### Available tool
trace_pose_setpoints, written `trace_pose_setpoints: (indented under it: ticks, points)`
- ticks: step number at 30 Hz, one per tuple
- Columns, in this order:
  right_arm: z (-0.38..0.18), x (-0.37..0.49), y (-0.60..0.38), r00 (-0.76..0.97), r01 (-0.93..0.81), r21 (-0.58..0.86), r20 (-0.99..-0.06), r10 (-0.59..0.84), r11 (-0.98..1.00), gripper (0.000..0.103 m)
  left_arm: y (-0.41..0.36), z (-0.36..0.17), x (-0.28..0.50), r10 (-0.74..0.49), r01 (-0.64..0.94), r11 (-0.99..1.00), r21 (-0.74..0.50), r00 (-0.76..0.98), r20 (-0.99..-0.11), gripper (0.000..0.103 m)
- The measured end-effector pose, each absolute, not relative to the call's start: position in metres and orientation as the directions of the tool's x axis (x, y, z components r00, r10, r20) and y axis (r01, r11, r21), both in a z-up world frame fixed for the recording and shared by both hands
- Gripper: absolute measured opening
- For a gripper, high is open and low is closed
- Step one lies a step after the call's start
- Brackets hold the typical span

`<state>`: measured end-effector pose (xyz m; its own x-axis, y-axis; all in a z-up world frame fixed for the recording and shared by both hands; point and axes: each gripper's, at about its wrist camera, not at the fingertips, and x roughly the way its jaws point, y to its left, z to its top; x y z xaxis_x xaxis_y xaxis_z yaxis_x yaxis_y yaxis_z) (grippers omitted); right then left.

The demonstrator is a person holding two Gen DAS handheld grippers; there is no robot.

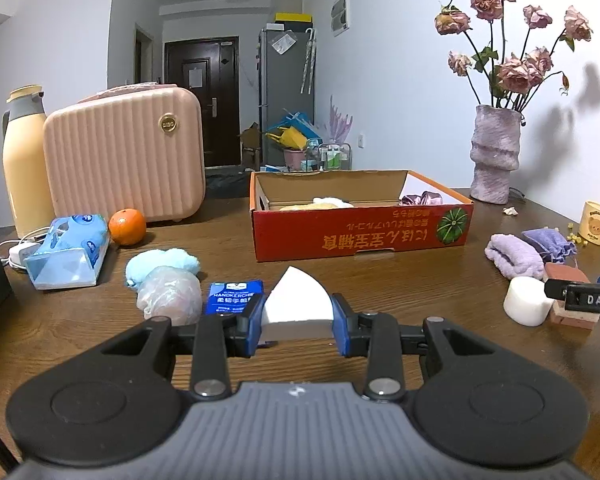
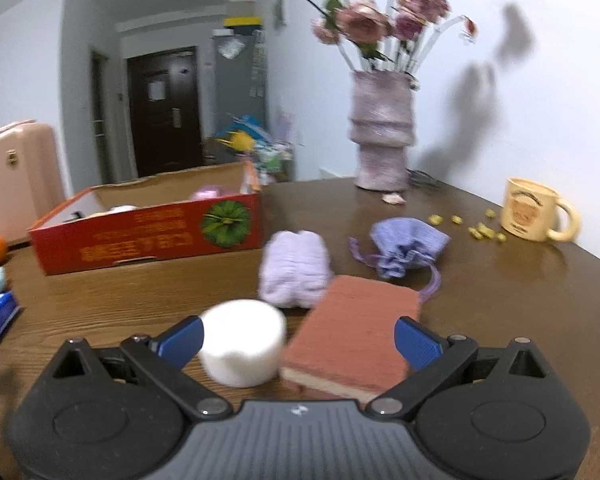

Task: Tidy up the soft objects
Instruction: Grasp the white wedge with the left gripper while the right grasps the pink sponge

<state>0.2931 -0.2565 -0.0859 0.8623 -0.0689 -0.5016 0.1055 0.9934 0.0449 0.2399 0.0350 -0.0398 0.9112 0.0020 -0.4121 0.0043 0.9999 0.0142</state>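
1. brown wooden table [image 1: 420, 292] in a lived-in room, dark door down the hall, a vase of dried roses [image 1: 496, 152] at the far right corner by the wall.
2. left gripper [image 1: 298, 322] is clamped narrow on a white wedge sponge [image 1: 296, 300], blue pads pressing both its sides, pointed tip sticking forward.
3. the red cardboard box [image 1: 360, 236] sits straight ahead of that gripper, toward the table's far edge, long side facing it, open top. a few soft bits are already inside, hard to make out.
4. so i'd guess the next move is a lift forward over the near wall of the box, then let go. left hand is clearly the one lined up for it.
5. right gripper [image 2: 298, 344] is spread wide, holding nothing. a white foam cylinder [image 2: 242, 344] and a reddish sponge block [image 2: 352, 344] lie between its jaws, not squeezed; view is blurry.
6. still out on the table: a lilac fluffy cloth [image 2: 294, 268] and purple drawstring pouch [image 2: 404, 248] beyond the right gripper, plus a light blue plush [image 1: 162, 264] and tissue pack [image 1: 234, 292] near the left one.
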Motion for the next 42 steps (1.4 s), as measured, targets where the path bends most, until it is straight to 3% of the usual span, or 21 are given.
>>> trace_pose_setpoints:
  ticks: [19,24,33,39,42]
  points:
    - [-0.104,0.317,-0.28,0.761,0.224,0.016,-0.628,-0.164,0.975,0.1,0.033,-0.042,0.238,-0.001,0.011,1.0,0.022,0.911,-0.411,0.036]
    - [-0.11,0.326,-0.281,0.735,0.212,0.004,-0.66,-0.156,0.977,0.096,0.033,-0.042,0.239,-0.001,0.012,1.0,0.023,0.911,-0.413,0.036]
    - [-0.111,0.333,-0.286,0.733,0.203,0.006,-0.664,-0.148,0.979,0.096,0.033,-0.045,0.24,0.002,0.011,1.0,0.029,0.908,-0.419,0.036]
    - [-0.109,0.331,-0.286,0.744,0.195,0.006,-0.652,-0.144,0.981,0.08,0.032,-0.046,0.241,0.004,0.01,0.999,0.032,0.907,-0.421,0.036]
    - [-0.109,0.331,-0.286,0.747,0.193,0.008,-0.649,-0.142,0.981,0.078,0.032,-0.046,0.241,0.004,0.01,1.0,0.03,0.906,-0.423,0.036]
